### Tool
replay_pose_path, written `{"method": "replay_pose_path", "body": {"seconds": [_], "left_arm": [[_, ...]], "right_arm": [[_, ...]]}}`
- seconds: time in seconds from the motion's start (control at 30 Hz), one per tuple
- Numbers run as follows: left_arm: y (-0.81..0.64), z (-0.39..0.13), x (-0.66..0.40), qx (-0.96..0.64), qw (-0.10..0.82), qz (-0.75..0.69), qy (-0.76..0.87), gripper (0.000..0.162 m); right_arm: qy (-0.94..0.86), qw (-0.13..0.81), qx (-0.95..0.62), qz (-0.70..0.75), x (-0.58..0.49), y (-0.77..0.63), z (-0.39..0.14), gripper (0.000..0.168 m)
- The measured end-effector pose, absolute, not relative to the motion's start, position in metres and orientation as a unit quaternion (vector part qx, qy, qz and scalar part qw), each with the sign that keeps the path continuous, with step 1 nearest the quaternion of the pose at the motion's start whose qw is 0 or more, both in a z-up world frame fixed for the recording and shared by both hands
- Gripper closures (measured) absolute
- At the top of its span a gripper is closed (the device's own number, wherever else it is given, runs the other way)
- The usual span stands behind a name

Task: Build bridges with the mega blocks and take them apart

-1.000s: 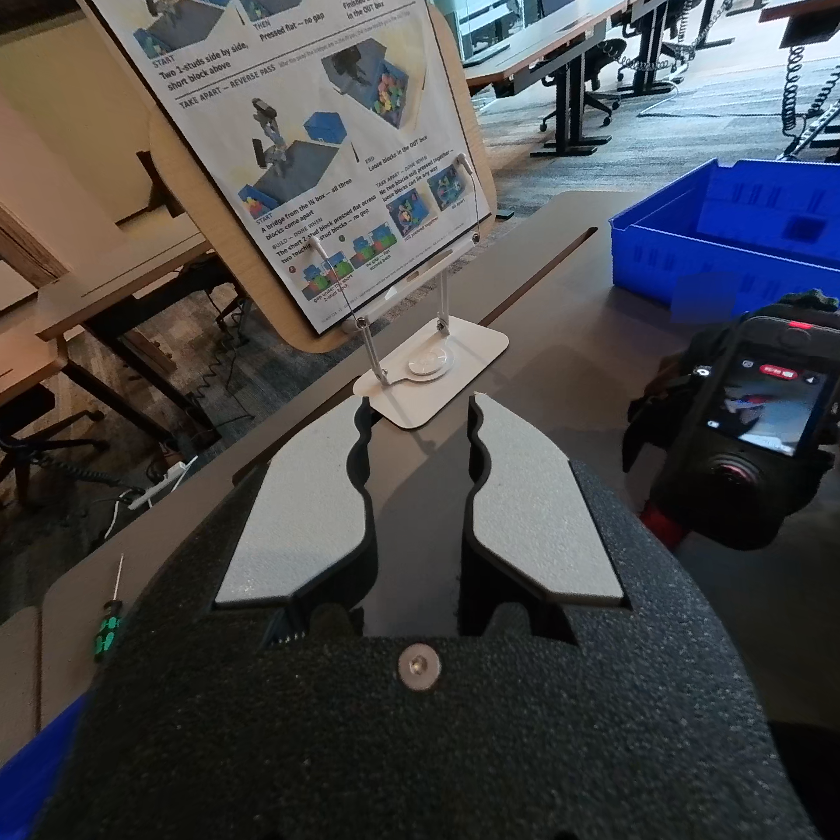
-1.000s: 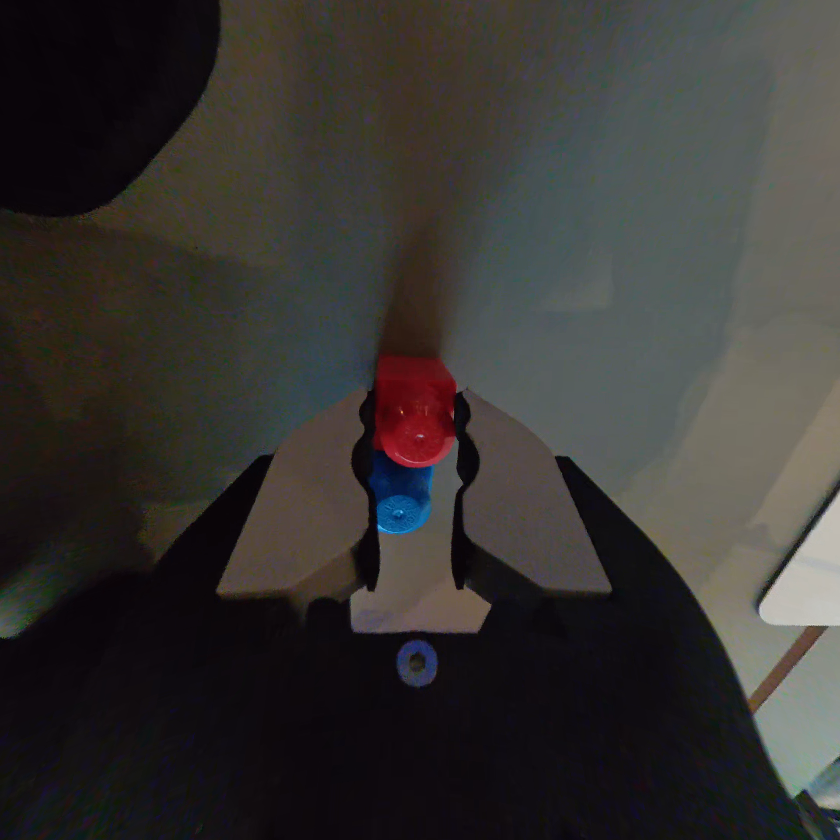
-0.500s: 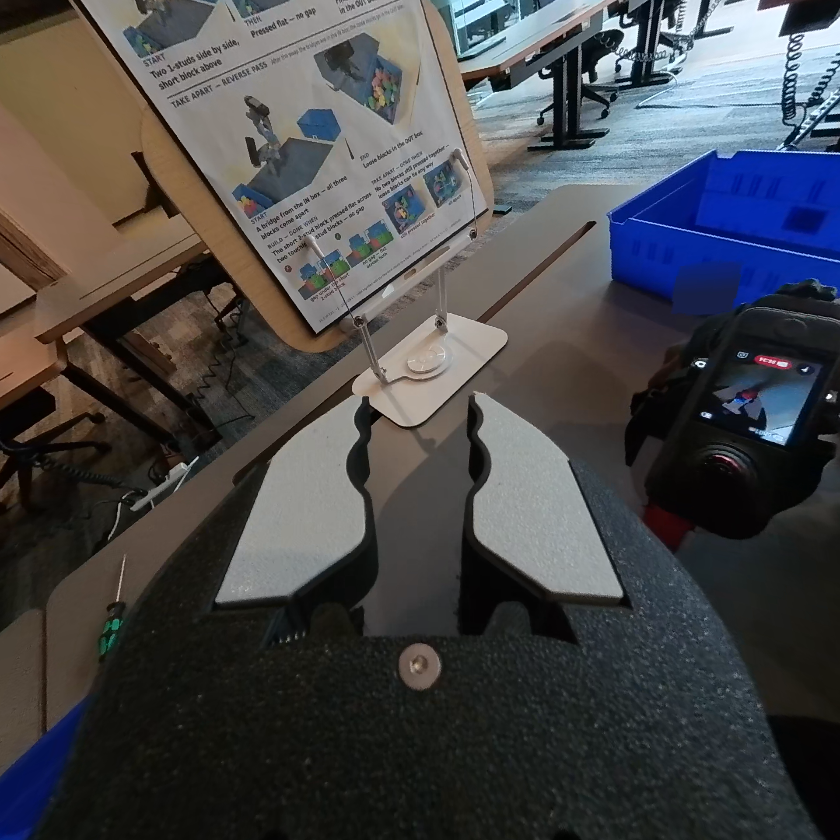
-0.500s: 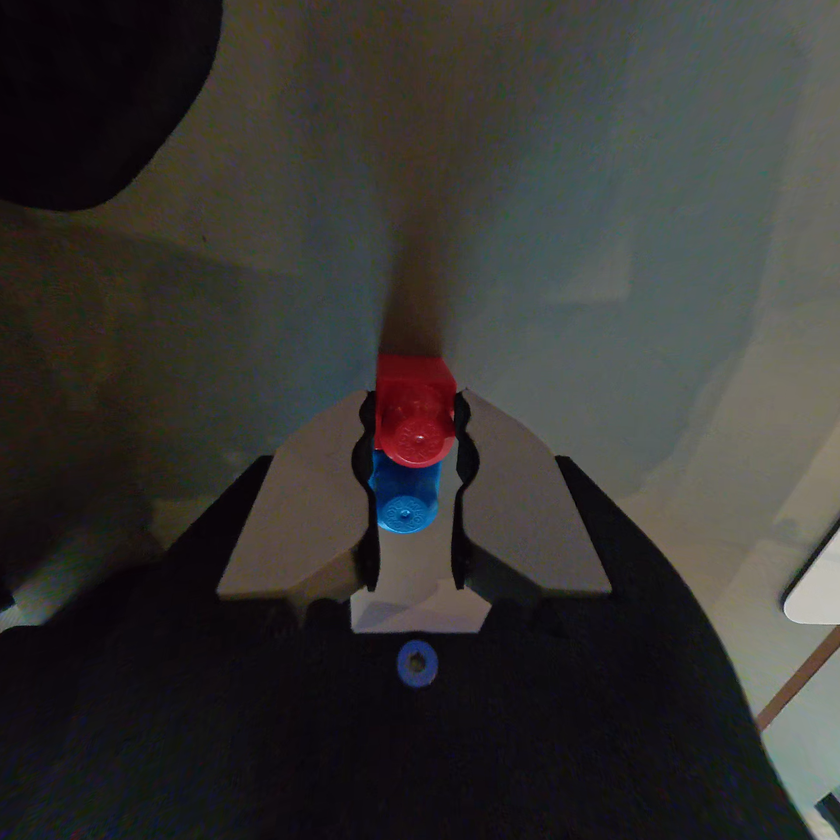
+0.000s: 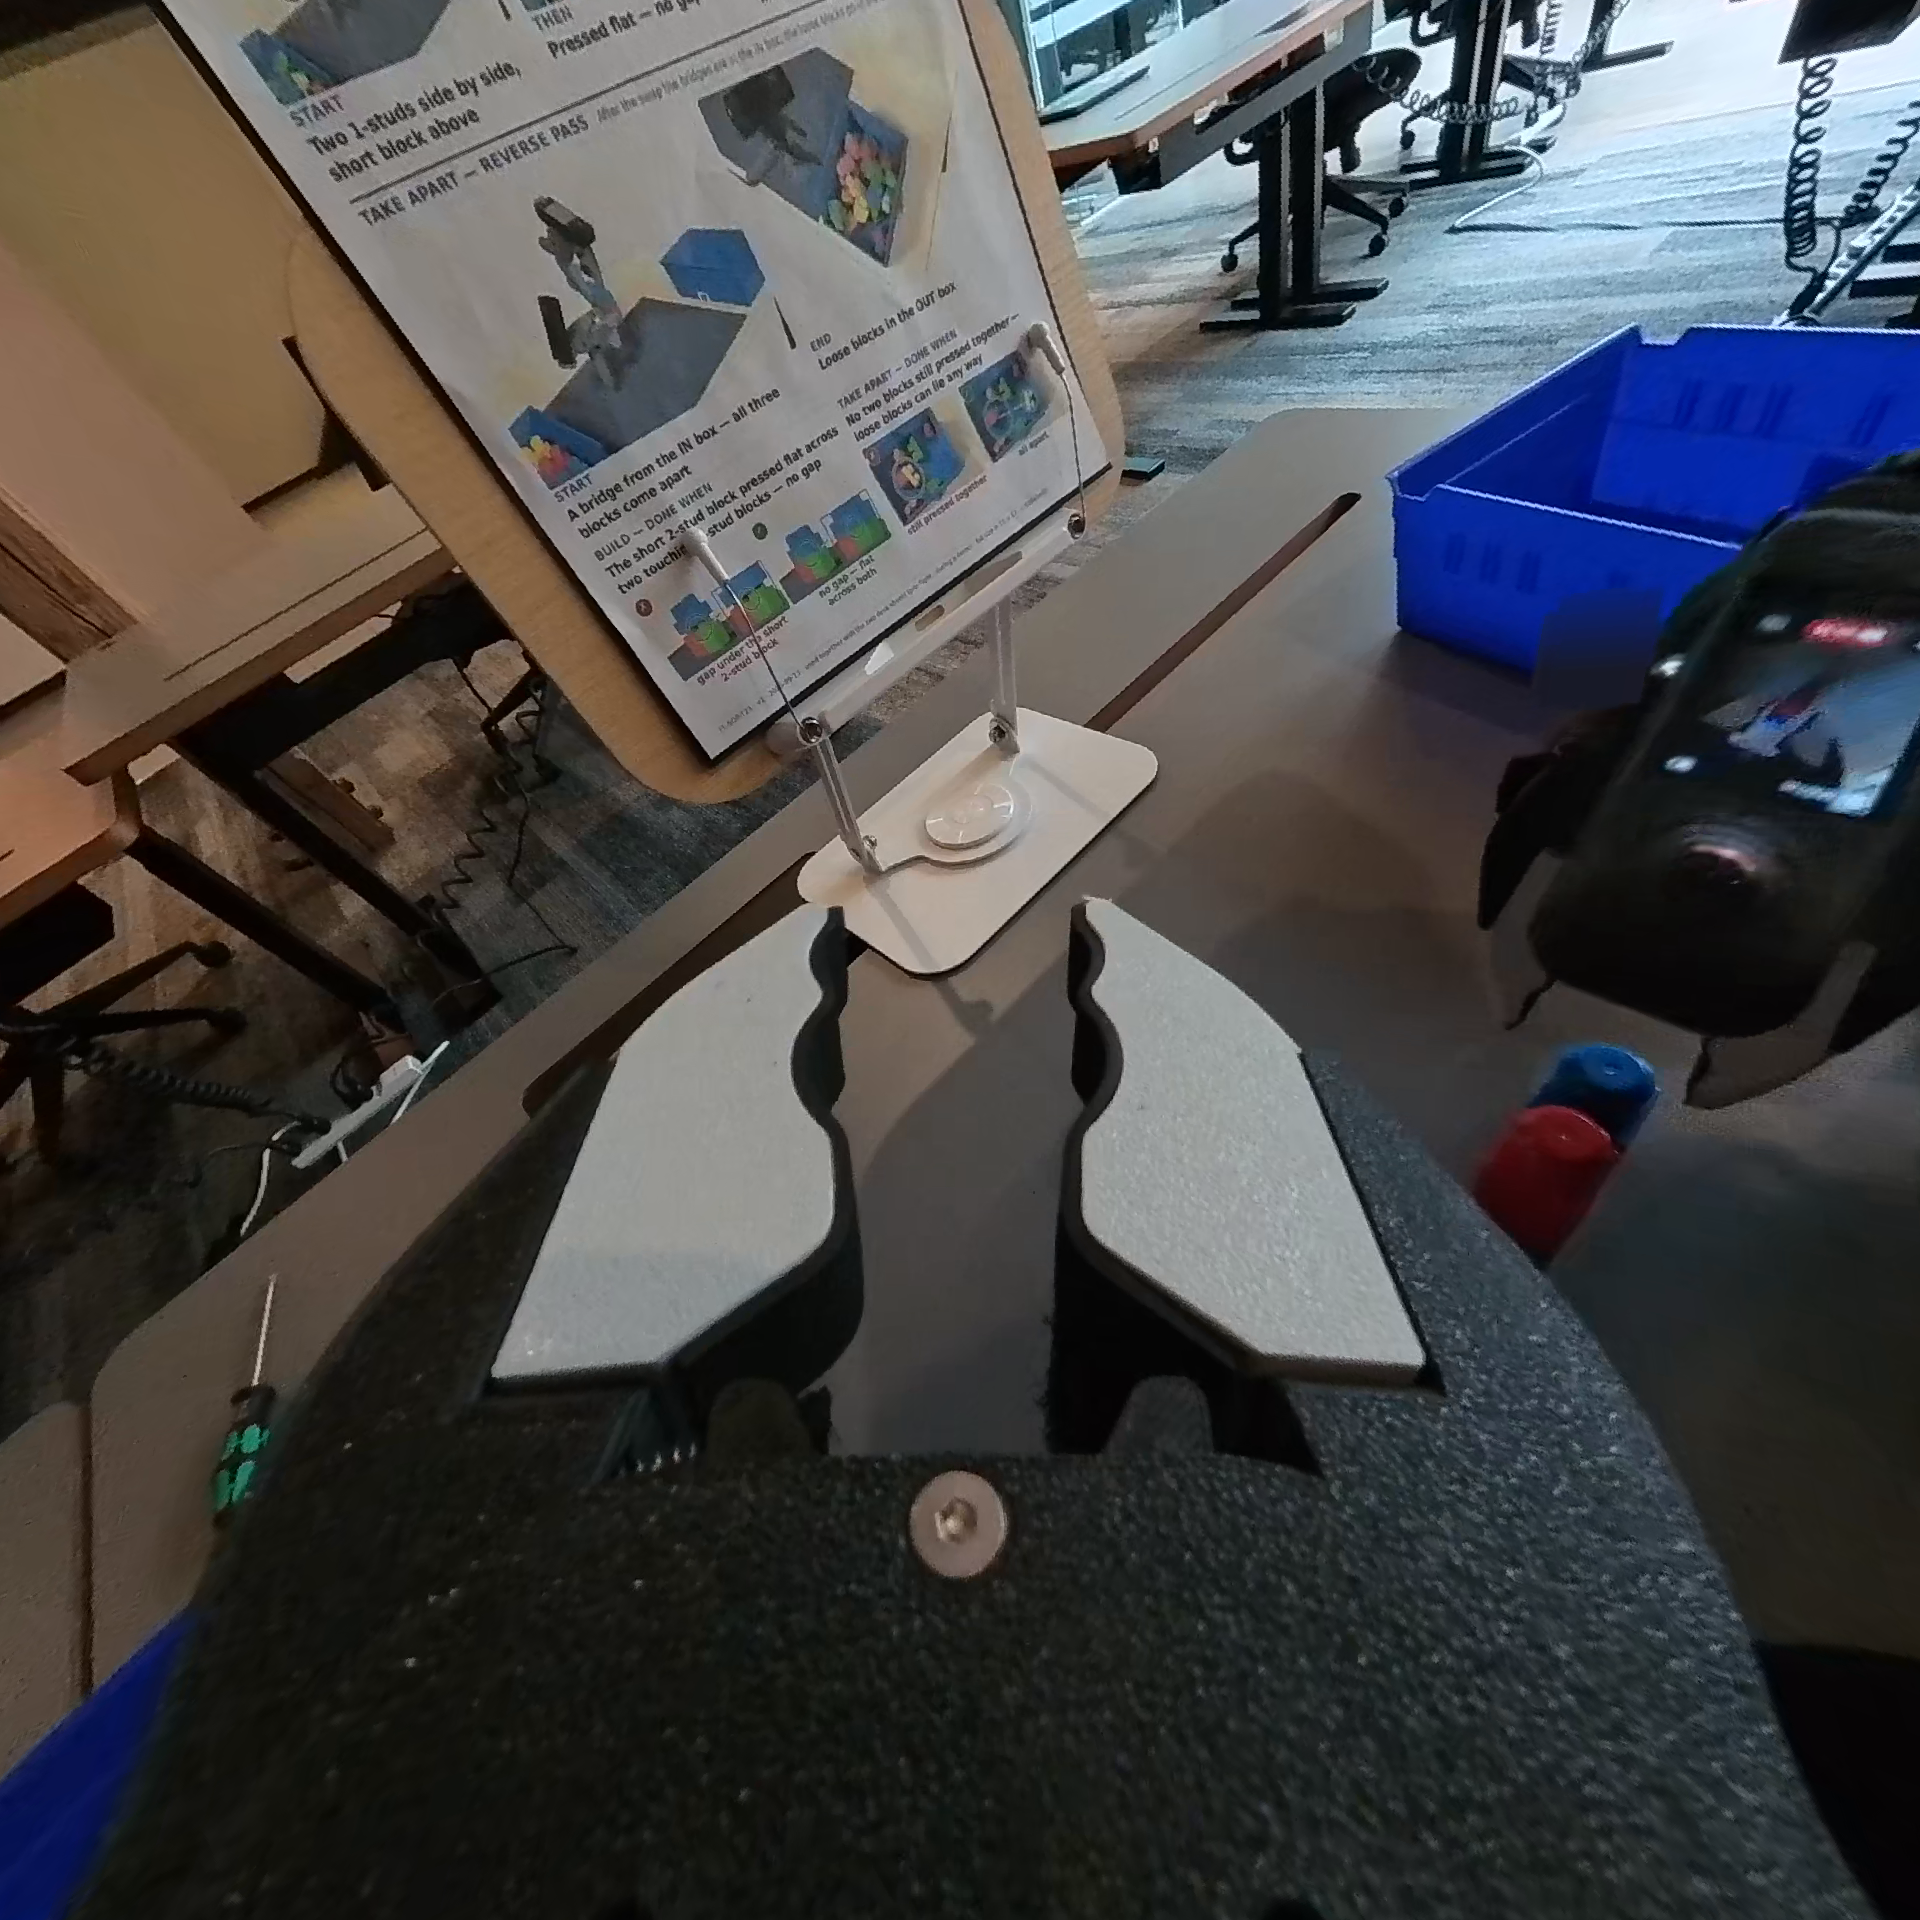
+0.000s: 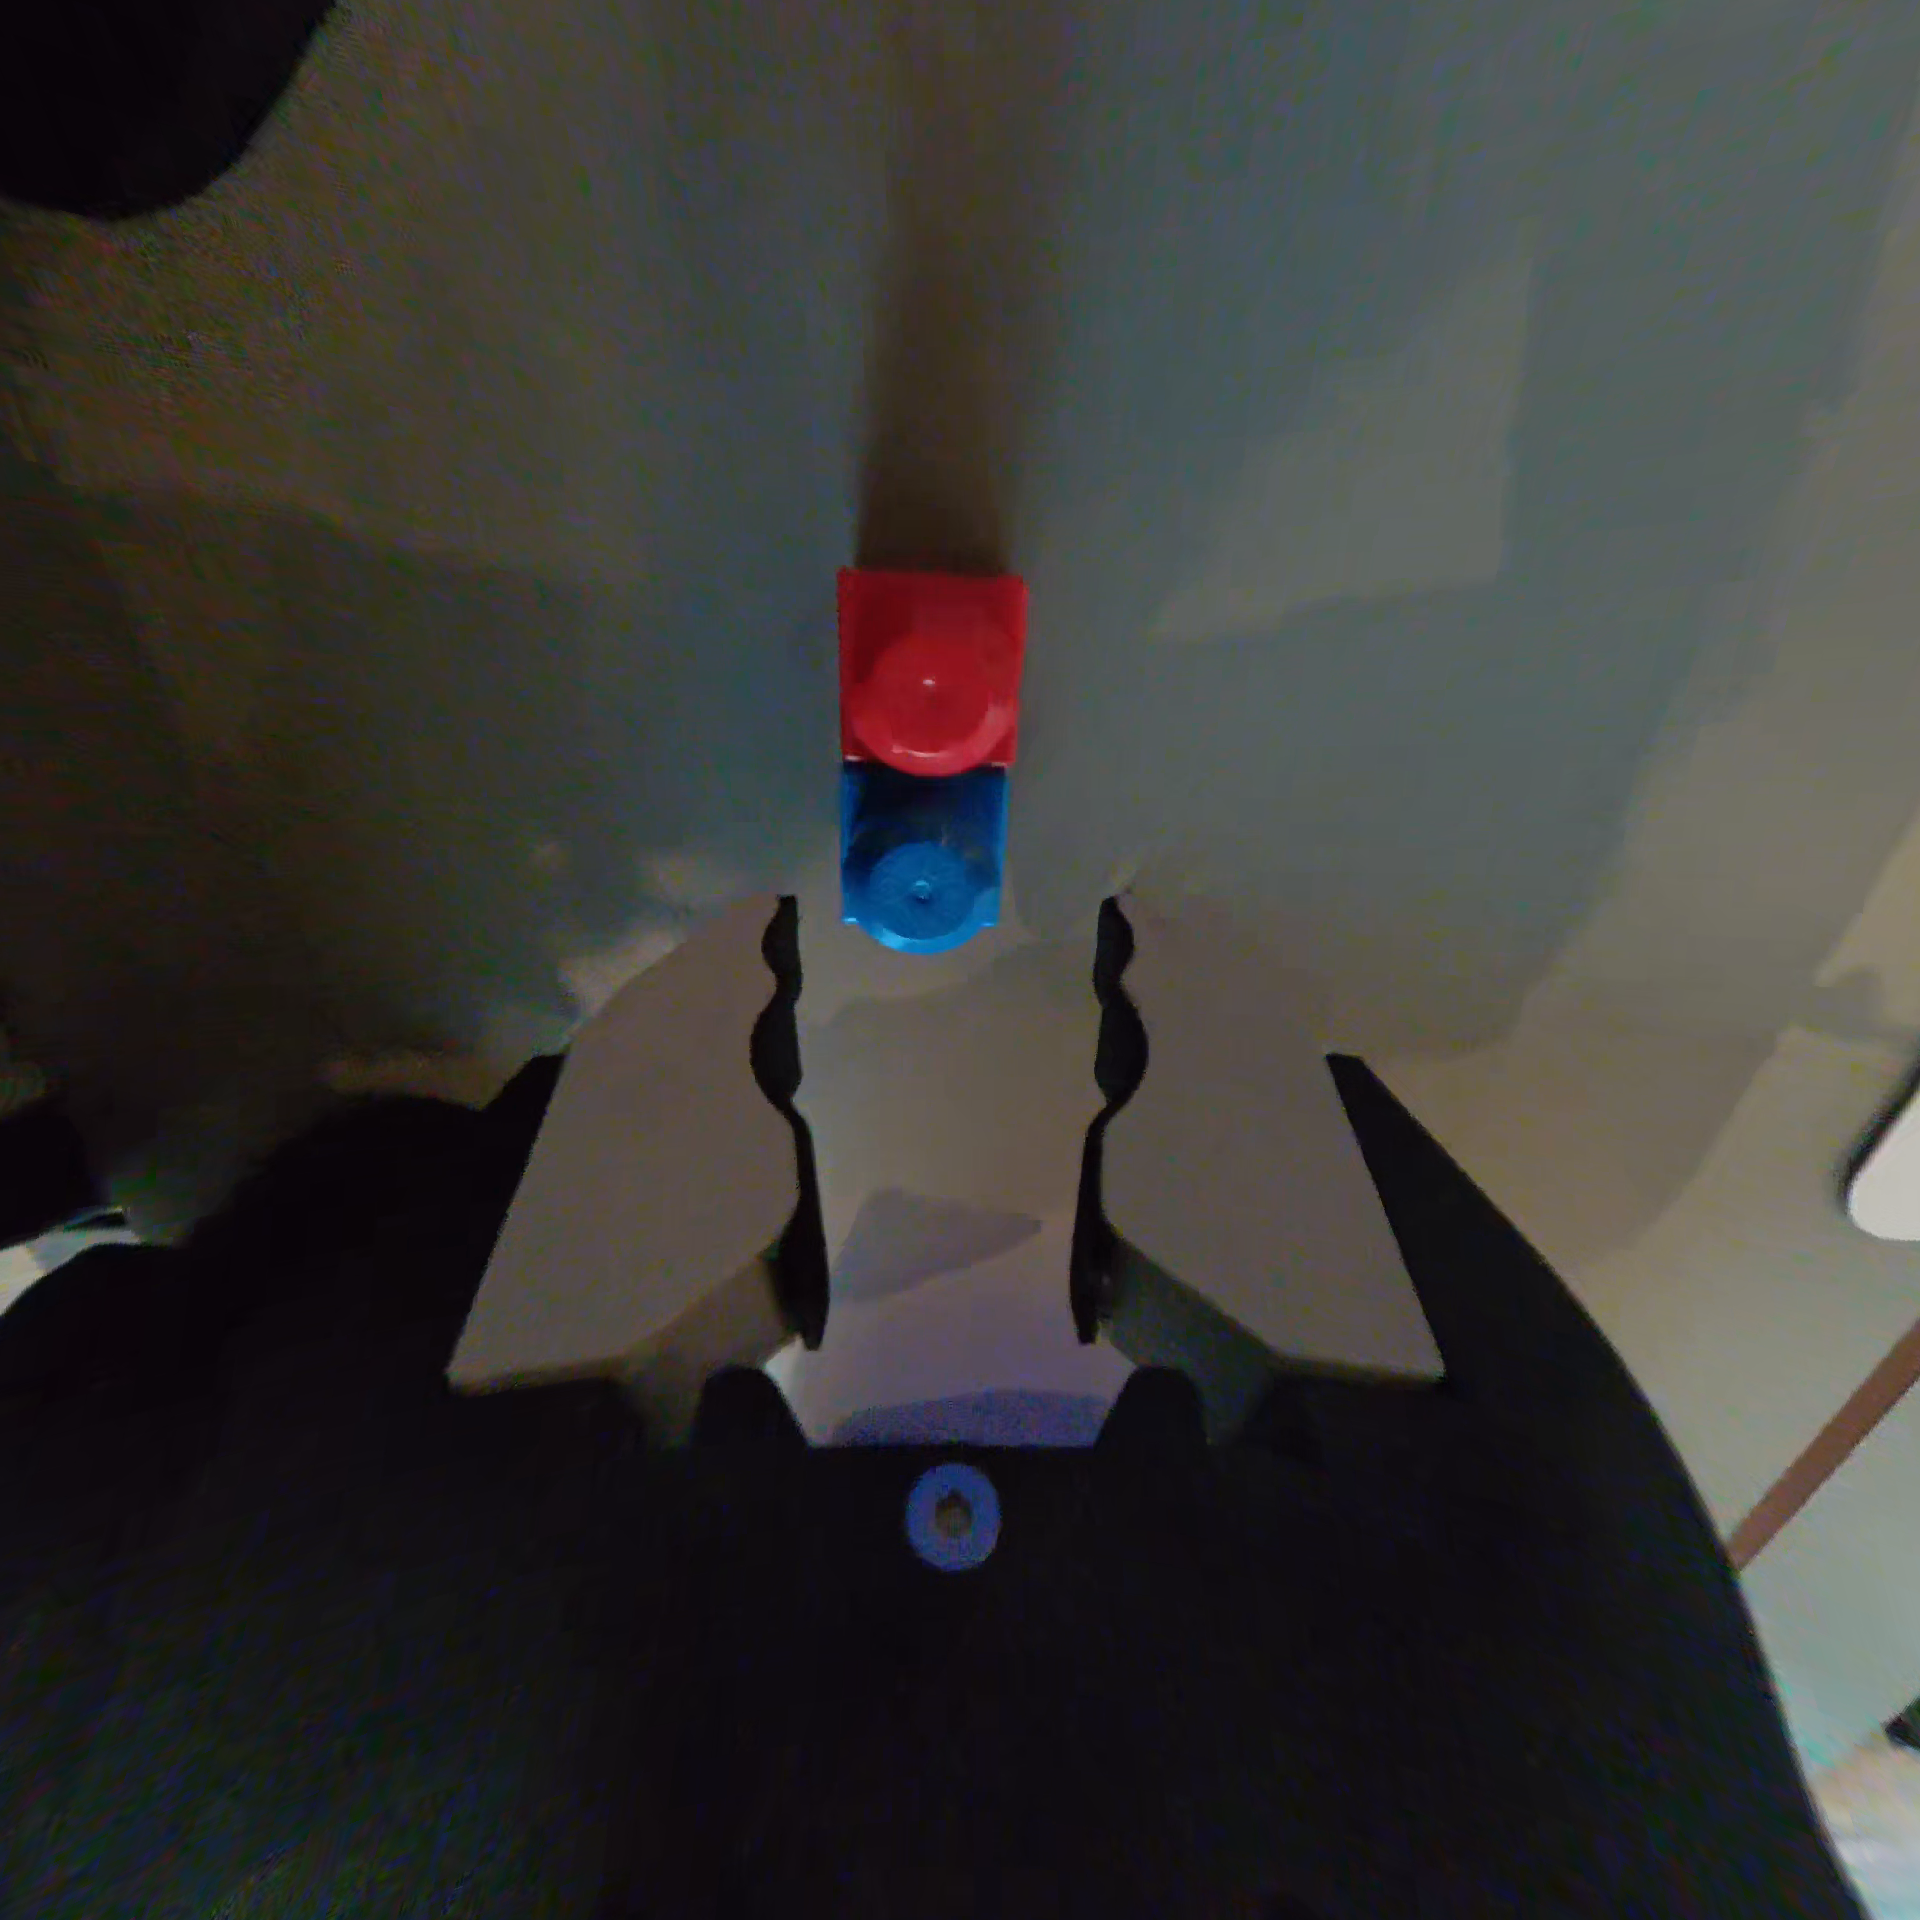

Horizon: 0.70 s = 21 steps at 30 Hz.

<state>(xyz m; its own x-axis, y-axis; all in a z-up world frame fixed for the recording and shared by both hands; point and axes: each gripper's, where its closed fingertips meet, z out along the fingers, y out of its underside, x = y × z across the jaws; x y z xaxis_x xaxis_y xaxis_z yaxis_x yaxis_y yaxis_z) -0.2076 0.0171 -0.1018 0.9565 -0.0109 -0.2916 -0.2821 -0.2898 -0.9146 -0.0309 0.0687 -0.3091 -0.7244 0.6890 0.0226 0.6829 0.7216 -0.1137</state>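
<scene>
A red one-stud block and a blue one-stud block stand side by side, touching, on the grey table. My right gripper is open, looks straight down and sits just above and behind the blue block, apart from both. In the left wrist view the two blocks, red and blue, stand under the right gripper. My left gripper is open and empty, low over the table, left of the blocks.
A blue bin stands at the back right of the table. An instruction sheet on a white stand is just beyond my left fingertips. A small green-handled screwdriver lies at the table's left edge. Another blue bin's corner shows at lower left. My hands' fingertips stand some 25 cm from each other.
My right gripper has opened, let go of the red block and pulled back and up, leaving red and blue blocks side by side on the table. My left gripper has barely moved.
</scene>
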Motion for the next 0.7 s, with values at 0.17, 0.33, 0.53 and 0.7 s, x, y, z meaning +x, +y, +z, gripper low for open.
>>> {"method": "replay_pose_path", "body": {"seconds": [0.17,0.33,0.53,0.7], "left_arm": [[0.019,-0.104,-0.206,-0.798,0.583,0.117,0.097,0.121],[0.020,-0.105,-0.206,-0.799,0.582,0.116,0.098,0.121],[0.020,-0.106,-0.205,-0.800,0.580,0.118,0.101,0.121],[0.019,-0.105,-0.206,-0.799,0.581,0.119,0.100,0.121]], "right_arm": [[-0.934,-0.010,-0.355,0.040,-0.025,0.065,-0.324,0.119],[-0.934,-0.008,-0.353,0.044,-0.028,0.061,-0.325,0.133],[-0.934,-0.006,-0.354,0.045,-0.028,0.062,-0.325,0.136],[-0.934,-0.003,-0.353,0.046,-0.030,0.061,-0.325,0.136]]}}
